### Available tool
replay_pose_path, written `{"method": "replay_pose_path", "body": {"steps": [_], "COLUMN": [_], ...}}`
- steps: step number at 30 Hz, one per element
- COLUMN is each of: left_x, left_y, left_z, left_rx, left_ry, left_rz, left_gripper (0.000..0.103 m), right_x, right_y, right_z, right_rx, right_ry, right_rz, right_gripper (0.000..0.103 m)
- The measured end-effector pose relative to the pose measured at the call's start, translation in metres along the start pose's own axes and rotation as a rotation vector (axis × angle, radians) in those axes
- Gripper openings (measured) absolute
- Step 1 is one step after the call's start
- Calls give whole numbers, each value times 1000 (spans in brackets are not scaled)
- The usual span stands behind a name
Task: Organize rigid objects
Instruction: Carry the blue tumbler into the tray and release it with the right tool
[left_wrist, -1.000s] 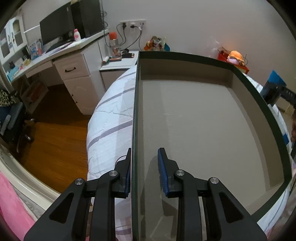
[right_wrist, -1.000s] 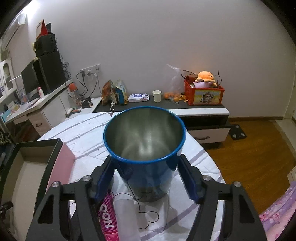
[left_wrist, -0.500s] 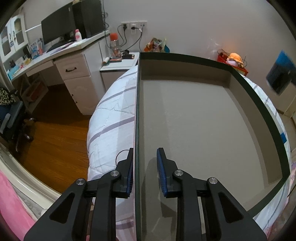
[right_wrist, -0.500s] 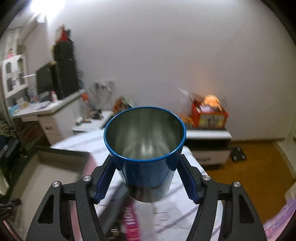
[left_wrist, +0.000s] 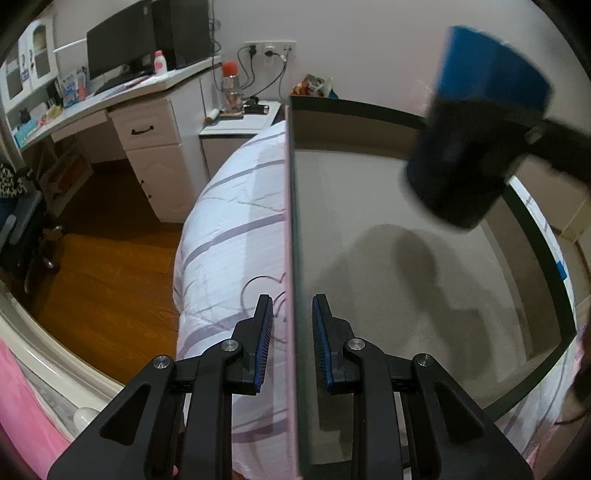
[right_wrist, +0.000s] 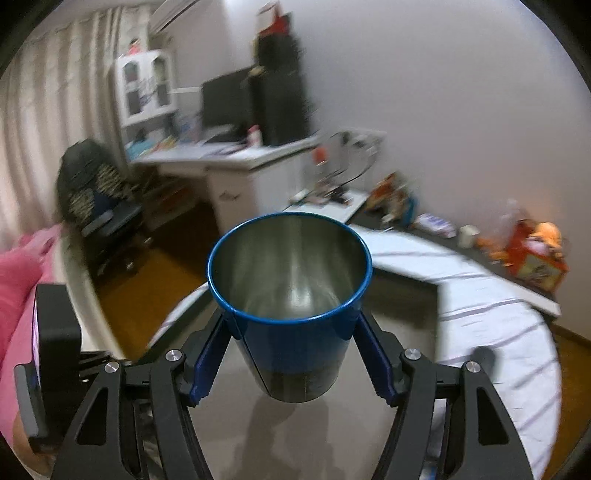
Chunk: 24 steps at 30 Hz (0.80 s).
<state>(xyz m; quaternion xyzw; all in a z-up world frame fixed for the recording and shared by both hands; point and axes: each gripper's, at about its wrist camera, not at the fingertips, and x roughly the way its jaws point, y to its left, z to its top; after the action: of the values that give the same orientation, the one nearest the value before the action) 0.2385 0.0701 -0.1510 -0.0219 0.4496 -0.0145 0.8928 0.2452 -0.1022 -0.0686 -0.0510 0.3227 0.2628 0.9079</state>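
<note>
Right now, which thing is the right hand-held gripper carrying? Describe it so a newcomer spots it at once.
Find the big open box on the striped bed. Above its bare floor hangs a blue cup, clamped in the right hand-held gripper. Its steel inside and blue rim set it apart.

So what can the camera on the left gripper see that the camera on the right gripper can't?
Only the left wrist view shows the left gripper with its fingers on either side of the box wall, the cup's blue outside from the side, and its shadow on the box floor.

Only the right wrist view shows the shiny metal inside of the cup, the right gripper shut on it, and the orange plush toy.

Both show the blue cup hanging above the box, the striped bedding, and the desk with the monitor.
</note>
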Motion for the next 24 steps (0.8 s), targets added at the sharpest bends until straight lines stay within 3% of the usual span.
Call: {"method": "replay_pose_path", "body": {"steps": [6,13,15,20,24], "left_x": [-2,-4,-5,-9,-14], "left_y": [11,8,7,5,4], "left_z": [-2,-6,-6,-8,-10], "left_rx": [-21,-6,-2,5,7], "left_ry": [-8,-11,-12,-17,-19], "left_rz": [-23,-37,-41,-43,-38], "left_gripper": [24,22,17,14,12], "right_x": [33,40,38,21,-4], "right_y": [30,37,37,33,28], "right_z": [-1,-4,-5,-8,-8], "right_rx": [-42,-48,-49,-2,30], "right_ry": [60,123,132,95,36], "right_rz": [30,-6,-21,32,72], "right_gripper": [69,69,69,78,79]}}
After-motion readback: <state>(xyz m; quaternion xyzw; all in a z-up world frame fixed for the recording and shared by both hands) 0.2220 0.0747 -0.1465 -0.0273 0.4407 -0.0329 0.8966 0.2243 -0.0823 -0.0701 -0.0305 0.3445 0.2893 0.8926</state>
